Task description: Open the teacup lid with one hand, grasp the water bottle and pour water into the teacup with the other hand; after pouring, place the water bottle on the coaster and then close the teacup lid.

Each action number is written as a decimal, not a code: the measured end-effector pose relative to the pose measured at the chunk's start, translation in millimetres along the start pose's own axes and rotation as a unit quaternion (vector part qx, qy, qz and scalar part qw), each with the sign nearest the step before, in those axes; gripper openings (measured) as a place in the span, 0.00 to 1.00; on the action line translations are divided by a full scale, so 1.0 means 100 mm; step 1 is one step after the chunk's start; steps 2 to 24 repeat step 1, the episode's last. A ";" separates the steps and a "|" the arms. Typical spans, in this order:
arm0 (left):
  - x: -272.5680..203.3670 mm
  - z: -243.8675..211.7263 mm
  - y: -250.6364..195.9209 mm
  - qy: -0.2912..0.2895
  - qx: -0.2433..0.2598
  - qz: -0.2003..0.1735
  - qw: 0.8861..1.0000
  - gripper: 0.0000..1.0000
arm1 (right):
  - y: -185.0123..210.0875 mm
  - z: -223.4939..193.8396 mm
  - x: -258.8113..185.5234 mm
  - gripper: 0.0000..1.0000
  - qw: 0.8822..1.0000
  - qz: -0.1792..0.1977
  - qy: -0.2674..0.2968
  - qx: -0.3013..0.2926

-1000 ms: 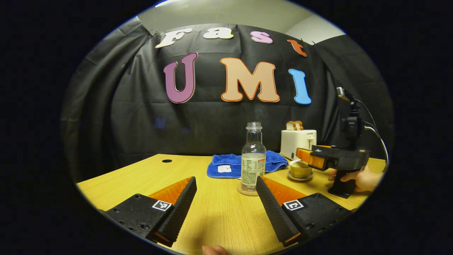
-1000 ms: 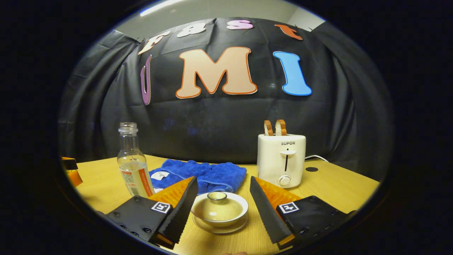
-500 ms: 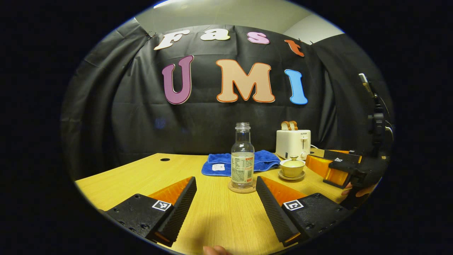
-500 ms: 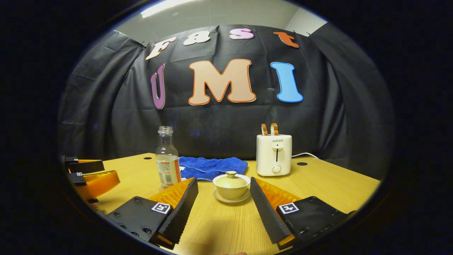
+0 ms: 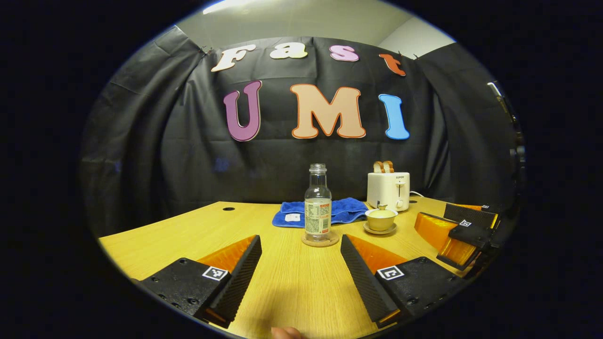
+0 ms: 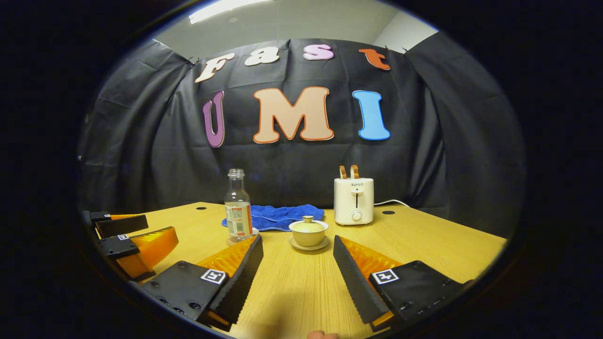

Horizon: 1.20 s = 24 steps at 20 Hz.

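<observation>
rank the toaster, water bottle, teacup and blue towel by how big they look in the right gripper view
1. blue towel, widest, partly hidden behind the bottle and cup
2. toaster
3. water bottle, taller than the toaster but slimmer, so these two are close
4. teacup, smallest, though it stands nearest the camera

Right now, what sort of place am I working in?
Likely a staged recording booth, not a real kitchen: black cloth wall behind a light wooden table set with a white toaster holding bread and a folded blue towel.
</observation>
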<state>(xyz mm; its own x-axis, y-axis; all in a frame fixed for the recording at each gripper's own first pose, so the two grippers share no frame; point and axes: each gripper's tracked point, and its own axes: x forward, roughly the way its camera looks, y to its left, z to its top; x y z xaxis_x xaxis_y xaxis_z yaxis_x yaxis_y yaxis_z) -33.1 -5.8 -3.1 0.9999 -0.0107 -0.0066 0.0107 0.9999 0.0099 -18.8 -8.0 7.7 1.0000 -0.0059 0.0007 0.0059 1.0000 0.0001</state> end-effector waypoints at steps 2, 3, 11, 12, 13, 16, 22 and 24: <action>-0.03 0.00 -0.02 0.001 0.000 -0.001 1.000 0.98 | 0.01 0.01 -0.05 0.93 1.000 0.001 -0.001 0.000; -0.03 0.00 -0.02 0.001 0.000 -0.001 1.000 0.98 | 0.01 0.01 -0.05 0.93 1.000 0.001 -0.001 0.000; -0.03 0.00 -0.02 0.001 0.000 -0.001 1.000 0.98 | 0.01 0.01 -0.05 0.93 1.000 0.001 -0.001 0.000; -0.03 0.00 -0.02 0.001 0.000 -0.001 1.000 0.98 | 0.01 0.01 -0.05 0.93 1.000 0.001 -0.001 0.000; -0.03 0.00 -0.02 0.001 0.000 -0.001 1.000 0.98 | 0.01 0.01 -0.05 0.93 1.000 0.001 -0.001 0.000; -0.03 0.00 -0.02 0.001 0.000 -0.001 1.000 0.98 | 0.01 0.01 -0.05 0.93 1.000 0.001 -0.001 0.000; -0.03 0.00 -0.02 0.001 0.000 -0.001 1.000 0.98 | 0.01 0.01 -0.05 0.93 1.000 0.001 -0.001 0.000; -0.03 0.00 -0.02 0.001 0.000 -0.001 1.000 0.98 | 0.01 0.01 -0.05 0.93 1.000 0.001 -0.001 0.000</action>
